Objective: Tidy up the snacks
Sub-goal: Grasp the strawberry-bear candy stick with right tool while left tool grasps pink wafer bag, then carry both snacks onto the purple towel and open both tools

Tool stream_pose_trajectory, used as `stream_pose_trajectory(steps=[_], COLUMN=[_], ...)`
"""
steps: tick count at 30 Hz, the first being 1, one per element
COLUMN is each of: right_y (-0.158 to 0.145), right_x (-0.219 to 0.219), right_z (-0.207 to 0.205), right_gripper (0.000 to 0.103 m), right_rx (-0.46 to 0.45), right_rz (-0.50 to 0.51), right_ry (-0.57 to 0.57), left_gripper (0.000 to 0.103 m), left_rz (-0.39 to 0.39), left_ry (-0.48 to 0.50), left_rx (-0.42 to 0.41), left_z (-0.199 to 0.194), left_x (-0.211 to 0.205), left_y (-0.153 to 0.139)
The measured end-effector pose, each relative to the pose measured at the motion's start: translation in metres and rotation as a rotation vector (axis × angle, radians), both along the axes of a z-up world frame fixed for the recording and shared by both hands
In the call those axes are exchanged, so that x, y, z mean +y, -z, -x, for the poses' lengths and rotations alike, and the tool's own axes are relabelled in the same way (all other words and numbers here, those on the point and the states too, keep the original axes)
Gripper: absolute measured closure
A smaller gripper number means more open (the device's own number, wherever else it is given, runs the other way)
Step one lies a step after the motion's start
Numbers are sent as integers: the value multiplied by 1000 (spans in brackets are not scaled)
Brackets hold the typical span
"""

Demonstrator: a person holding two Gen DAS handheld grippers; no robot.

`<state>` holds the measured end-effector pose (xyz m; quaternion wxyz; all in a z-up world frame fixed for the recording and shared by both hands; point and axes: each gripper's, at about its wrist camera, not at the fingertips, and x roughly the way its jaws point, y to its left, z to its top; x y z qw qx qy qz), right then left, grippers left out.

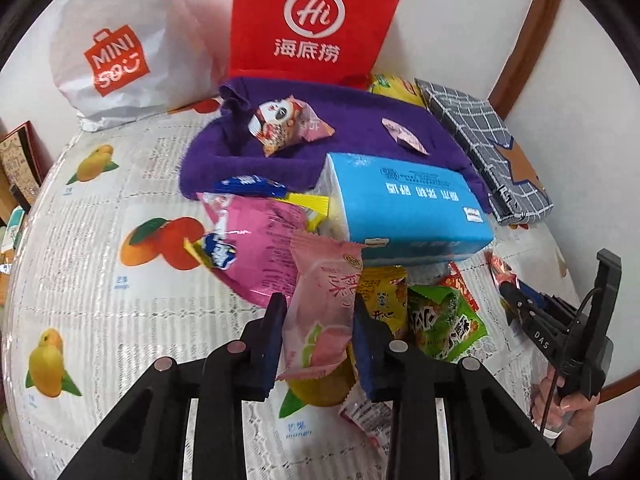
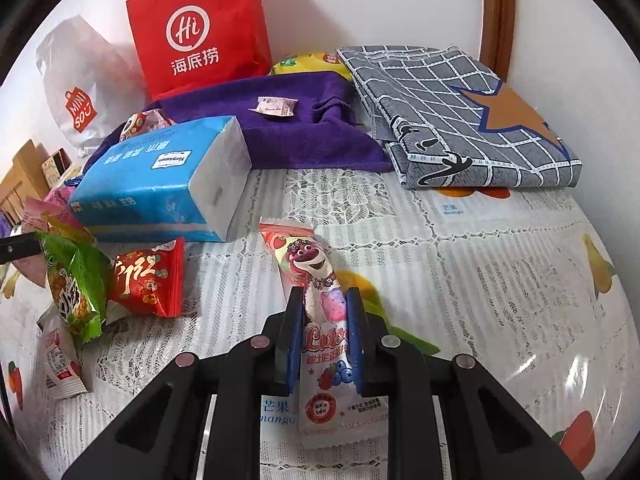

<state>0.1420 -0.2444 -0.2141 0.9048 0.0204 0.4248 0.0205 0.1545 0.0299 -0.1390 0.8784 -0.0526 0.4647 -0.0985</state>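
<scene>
Step in hand, as judged: pickup stage of sorting; both tools loaded, neither packet yet carried off.

Left tool (image 1: 316,316): pinched on the pink peach packet (image 1: 320,312); pads pressed flat against both sides of the wrapper; packet standing between them, its top edge near the blue tissue pack (image 1: 404,208), its lower edge over a yellow packet (image 1: 382,300) and beside a green packet (image 1: 444,324); whether fully clear of the pile below, not possible to tell.

Right tool (image 2: 325,312): pinched on the strawberry bear packet (image 2: 316,280); long wrapper clamped across its middle, one end pointing forward over the lace-covered surface (image 2: 500,280), the other hanging back under the tool; well apart from the red packet (image 2: 148,284) and the green one at the left.

Possible destinations, as judged only: purple towel (image 1: 360,136), already carrying two small packets, or the red bag (image 1: 316,16) and white bag (image 1: 120,48) behind it; no container marked as the goal.

Next move calls for: a straight lift with both grips kept firm, thin film wrappers liable to slip or tear; care on the left side not to drag neighbouring packets out of the heap; clearance over the tissue pack if heading for the towel; release only once each packet rests on its place.
</scene>
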Motion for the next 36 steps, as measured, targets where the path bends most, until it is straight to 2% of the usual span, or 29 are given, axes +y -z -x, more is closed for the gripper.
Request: stream_pose_trajectory(steps=[4, 17, 27, 36], right_y=[-9, -78, -118, -142], right_x=[3, 25, 50, 58], right_z=[5, 22, -3, -38], right_gripper=[84, 84, 84, 84], right_rx=[5, -95, -141, -168], right_rz=[-33, -20, -9, -14], right_ry=[-14, -51, -98, -106], left_gripper=[73, 73, 73, 73], left_rz=[12, 32, 50, 45], left_ry=[-2, 2, -7, -1], left_rx=[-15, -57, -70, -90], left_z=[6, 12, -8, -36], left_x=[4, 1, 1, -2], left_y=[-8, -36, -55, -73])
